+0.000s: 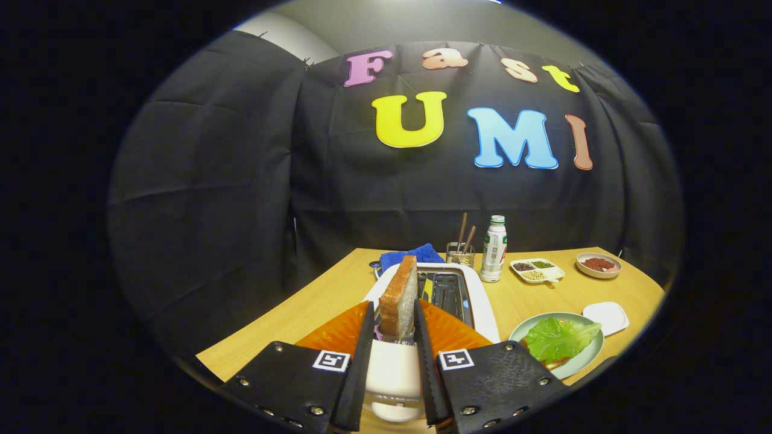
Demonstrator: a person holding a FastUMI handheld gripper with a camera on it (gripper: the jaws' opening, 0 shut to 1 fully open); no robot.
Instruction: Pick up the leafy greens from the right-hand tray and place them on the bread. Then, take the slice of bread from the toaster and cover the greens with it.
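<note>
Both fingers grip bread slice, over toaster

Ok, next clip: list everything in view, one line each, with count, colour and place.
bread slice: 1, brown crust, upright between the fingers, above the toaster
toaster: 1, white, just ahead of the fingers
plate: 1, pale green, right of toaster
leafy greens: 1 bunch, green, on the plate
bottle: 1, white, beyond toaster
cloth: 1, blue, behind toaster
divided dish: 1, white, right of bottle
bowl: 1, holds red food, far right
gripper: 1, fingers on either side of the bread slice
</note>
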